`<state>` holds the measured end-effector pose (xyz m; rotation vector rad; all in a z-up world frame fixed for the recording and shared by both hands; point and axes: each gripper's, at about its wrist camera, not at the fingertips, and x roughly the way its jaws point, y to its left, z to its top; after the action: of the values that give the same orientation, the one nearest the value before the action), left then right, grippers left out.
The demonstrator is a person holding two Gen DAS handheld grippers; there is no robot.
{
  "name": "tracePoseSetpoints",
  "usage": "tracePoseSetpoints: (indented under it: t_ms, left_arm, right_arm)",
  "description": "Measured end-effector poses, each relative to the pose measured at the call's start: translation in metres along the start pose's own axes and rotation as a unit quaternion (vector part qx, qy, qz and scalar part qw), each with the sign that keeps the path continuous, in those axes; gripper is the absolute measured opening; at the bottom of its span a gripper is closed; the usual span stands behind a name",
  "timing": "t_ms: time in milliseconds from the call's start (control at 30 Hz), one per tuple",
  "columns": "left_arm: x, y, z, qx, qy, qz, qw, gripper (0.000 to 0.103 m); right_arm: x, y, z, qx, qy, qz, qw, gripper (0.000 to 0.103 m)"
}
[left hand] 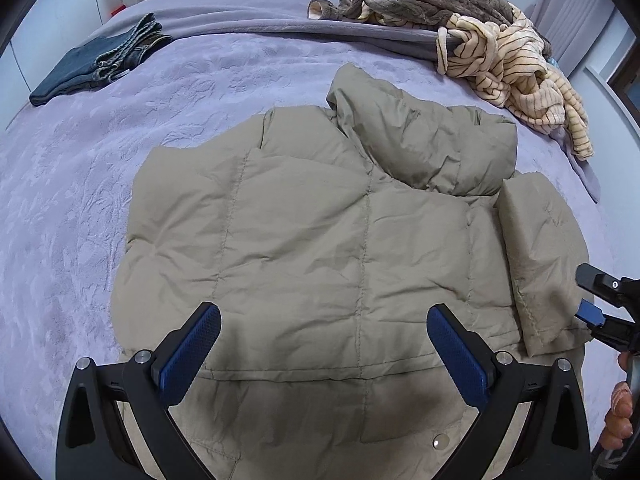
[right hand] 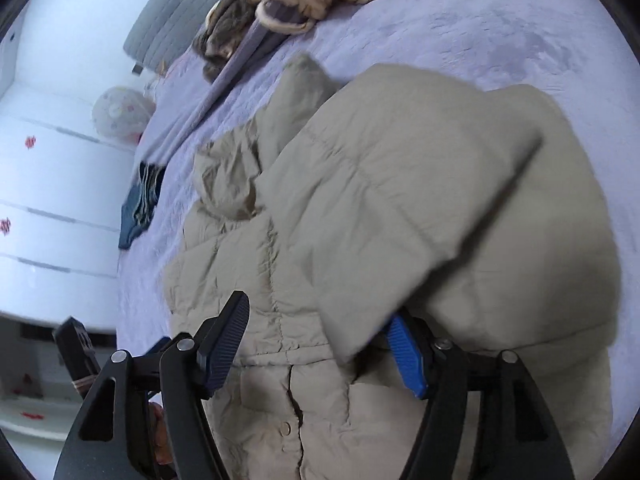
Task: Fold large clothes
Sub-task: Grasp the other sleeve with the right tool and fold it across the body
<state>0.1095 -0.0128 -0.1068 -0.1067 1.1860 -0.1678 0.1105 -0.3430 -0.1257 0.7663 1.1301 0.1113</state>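
One khaki puffer jacket (left hand: 320, 240) lay spread on the lilac bedspread (left hand: 80, 200); the left gripper (left hand: 324, 344) hovered above its hem, jaws wide and empty; the right gripper (right hand: 320, 344) stood wide too, one sleeve (right hand: 460, 220) draped across its blue finger (right hand: 406, 354); one folded pair of jeans (left hand: 96, 64) and one heap of striped and brown clothes (left hand: 500, 52) lay well apart.

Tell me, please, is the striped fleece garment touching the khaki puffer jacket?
Apart. In the left wrist view, purple bedspread shows between the striped fleece garment and the khaki puffer jacket.

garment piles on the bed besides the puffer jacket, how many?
2: folded jeans at the far left, and a heap of fleece clothes at the far right by the headboard. More may be hidden.
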Motion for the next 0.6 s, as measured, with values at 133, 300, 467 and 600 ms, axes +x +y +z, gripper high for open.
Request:
tracePoseSetpoints:
  t_ms: [133, 300, 467, 600]
  left_arm:
    - [0.006, 0.01, 0.008, -0.018, 0.005, -0.032, 0.9993, 0.103]
    - [0.008, 0.035, 0.015, -0.068, 0.021, -0.104, 0.992, 0.103]
    - [0.003, 0.061, 0.017, -0.109, 0.021, -0.184, 0.9766, 0.103]
    - [0.004, 0.071, 0.02, -0.135, 0.023, -0.237, 0.9617, 0.103]
  right_arm:
    - [-0.01, -0.035, 0.025, 0.094, -0.038, 0.02, 0.995, 0.07]
    - [0.001, 0.006, 0.05, 0.015, -0.055, 0.033, 0.998, 0.011]
    - [0.031, 0.096, 0.02, -0.157, -0.007, 0.036, 0.987, 0.011]
    - [0.072, 0.132, -0.022, -0.226, 0.057, 0.022, 0.972, 0.012]
